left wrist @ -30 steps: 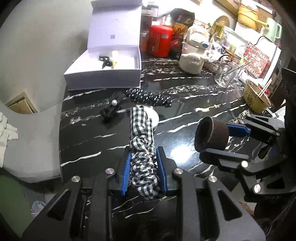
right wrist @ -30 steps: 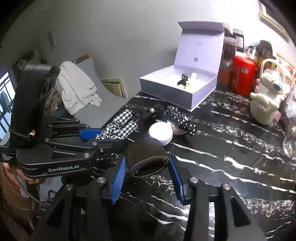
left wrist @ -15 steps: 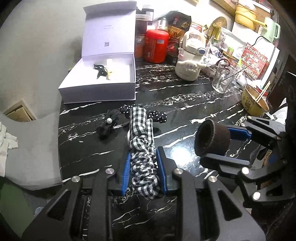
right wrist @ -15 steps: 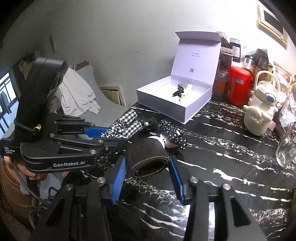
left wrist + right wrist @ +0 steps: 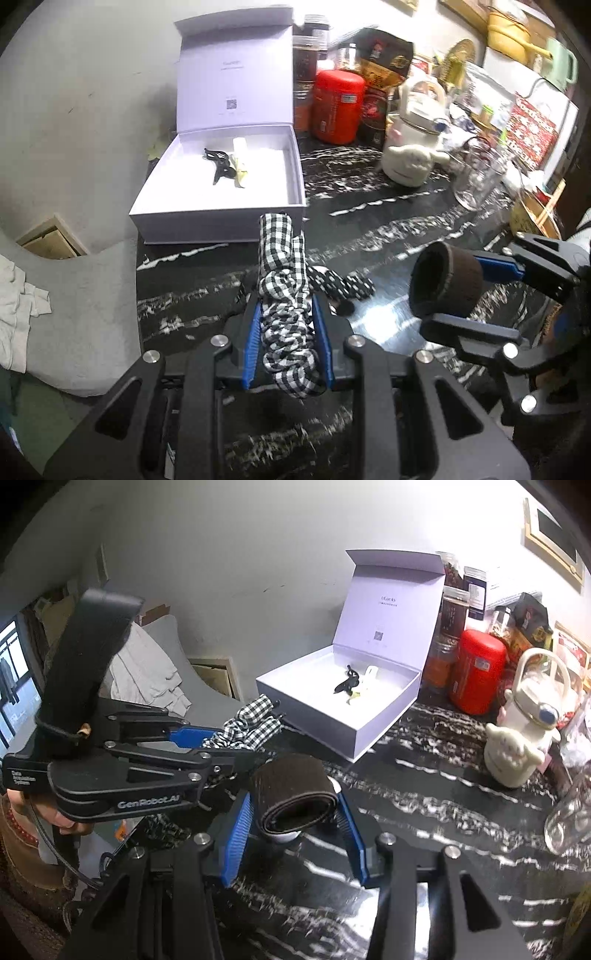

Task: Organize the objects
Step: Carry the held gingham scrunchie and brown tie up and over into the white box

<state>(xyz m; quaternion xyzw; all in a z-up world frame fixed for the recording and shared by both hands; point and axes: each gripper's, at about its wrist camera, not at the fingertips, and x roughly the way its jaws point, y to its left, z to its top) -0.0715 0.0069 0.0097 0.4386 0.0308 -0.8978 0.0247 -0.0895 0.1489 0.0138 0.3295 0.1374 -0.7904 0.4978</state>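
Observation:
My left gripper (image 5: 286,317) is shut on a black-and-white checked scrunchie (image 5: 284,291) and holds it above the black marble table (image 5: 388,236). It also shows in the right wrist view (image 5: 251,723). My right gripper (image 5: 295,805) is shut on a dark brown rolled band (image 5: 293,794), also seen in the left wrist view (image 5: 445,278). An open white box (image 5: 221,184) with a black hair clip (image 5: 219,166) inside stands ahead of both; it shows in the right wrist view too (image 5: 343,701). A black polka-dot scrunchie (image 5: 343,284) lies on the table below the left gripper.
A red canister (image 5: 338,107), jars, a white character kettle (image 5: 413,147) and a glass (image 5: 476,181) crowd the back and right of the table. A grey cushion (image 5: 66,291) lies past the table's left edge. A small white round object (image 5: 288,836) lies under the brown band.
Both grippers have risen and moved toward the white box with their loads. The polka-dot scrunchie and other hair pieces on the table now lie under or behind the left gripper.

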